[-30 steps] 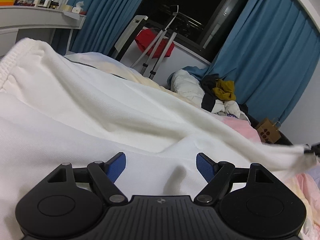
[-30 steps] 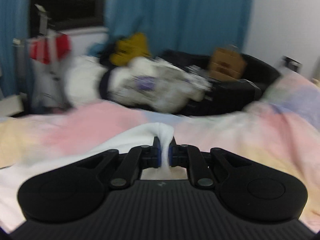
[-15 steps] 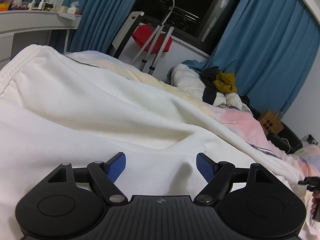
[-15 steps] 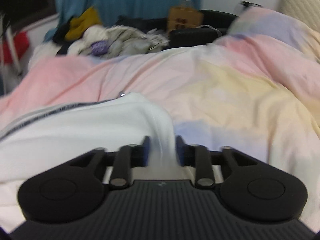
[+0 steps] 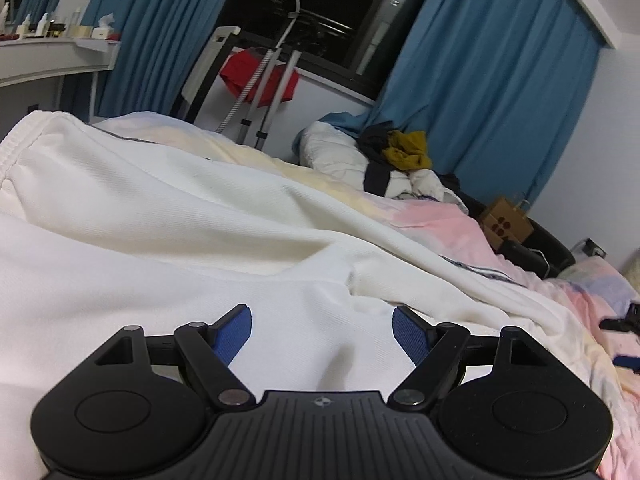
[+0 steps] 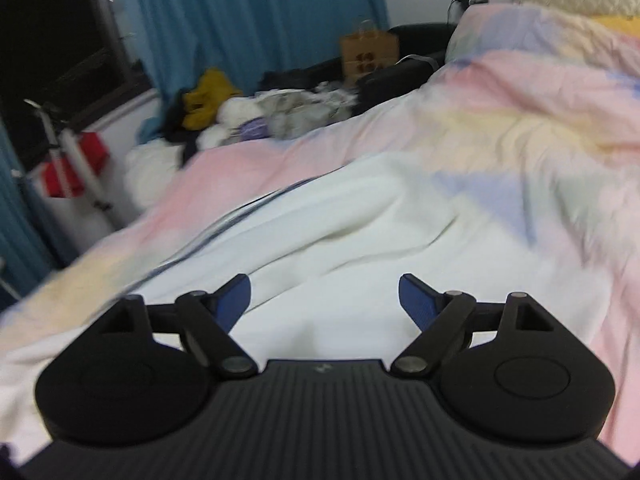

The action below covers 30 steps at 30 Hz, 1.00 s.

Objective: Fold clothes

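A white garment (image 5: 180, 208) with an elastic waistband at the far left lies spread over the bed. In the right wrist view the same white garment (image 6: 360, 216) shows a dark striped edge and lies flat on the pastel bedcover (image 6: 520, 120). My left gripper (image 5: 322, 334) hovers low over the cloth, open, with nothing pinched between its blue pads. My right gripper (image 6: 324, 300) is over the garment's end; its jaws are opening wide and the cloth lies below them, not pressed. The right gripper's fingers (image 5: 624, 322) show at the right edge of the left wrist view.
A heap of other clothes (image 5: 400, 160) lies at the far end of the bed, by blue curtains (image 5: 480, 100). A brown paper bag (image 5: 506, 222) and a black seat stand beyond. A metal rack with a red bag (image 5: 260, 76) is by the window. A white shelf (image 5: 52, 48) sits left.
My right gripper went from shut on a fold of the white garment to open, letting the cloth drop flat, and it swung away sideways. The left gripper shifted slightly and stayed open.
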Motion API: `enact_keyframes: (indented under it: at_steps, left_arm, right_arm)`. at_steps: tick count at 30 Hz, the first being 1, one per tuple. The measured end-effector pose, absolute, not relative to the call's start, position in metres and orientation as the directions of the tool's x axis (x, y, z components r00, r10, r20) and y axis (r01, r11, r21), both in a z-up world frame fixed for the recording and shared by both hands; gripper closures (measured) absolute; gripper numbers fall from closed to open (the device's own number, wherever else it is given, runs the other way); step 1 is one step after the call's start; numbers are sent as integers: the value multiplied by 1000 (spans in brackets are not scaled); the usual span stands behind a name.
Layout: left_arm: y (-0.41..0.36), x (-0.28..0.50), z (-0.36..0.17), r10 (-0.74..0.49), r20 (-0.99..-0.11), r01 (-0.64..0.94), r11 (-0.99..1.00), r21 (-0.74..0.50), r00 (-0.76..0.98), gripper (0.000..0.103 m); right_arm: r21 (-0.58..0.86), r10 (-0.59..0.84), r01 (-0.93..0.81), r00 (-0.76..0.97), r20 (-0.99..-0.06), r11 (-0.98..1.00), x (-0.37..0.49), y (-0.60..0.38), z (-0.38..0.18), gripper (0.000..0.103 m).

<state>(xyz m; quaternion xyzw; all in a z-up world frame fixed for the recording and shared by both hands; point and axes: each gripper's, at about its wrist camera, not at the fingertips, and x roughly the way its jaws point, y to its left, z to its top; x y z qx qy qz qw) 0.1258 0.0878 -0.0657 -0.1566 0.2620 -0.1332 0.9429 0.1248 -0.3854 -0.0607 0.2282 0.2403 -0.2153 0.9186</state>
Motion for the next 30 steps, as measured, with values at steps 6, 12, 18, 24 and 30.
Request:
enact_keyframes:
  at_steps: [6, 12, 18, 24, 30]
  left_arm:
    - [61, 105, -51, -359, -429, 273, 929, -249, 829, 27]
    - [8, 149, -29, -395, -461, 384, 915, -122, 795, 27]
    - [-78, 268, -11, -408, -566, 513, 858, 32, 716, 29]
    - [-153, 369, -41, -407, -762, 689, 721, 71, 504, 39]
    - [-193, 397, -72, -357, -847, 763, 641, 85, 395, 85]
  right_arm:
    - [293, -202, 396, 829, -521, 870, 115, -327, -85, 20]
    - [286, -237, 428, 822, -518, 857, 122, -342, -106, 20]
    - [403, -208, 479, 806, -554, 780, 131, -366, -127, 20]
    - [429, -199, 482, 808, -555, 764, 150, -370, -139, 20]
    - [457, -176, 499, 794, -583, 736, 165, -378, -157, 20]
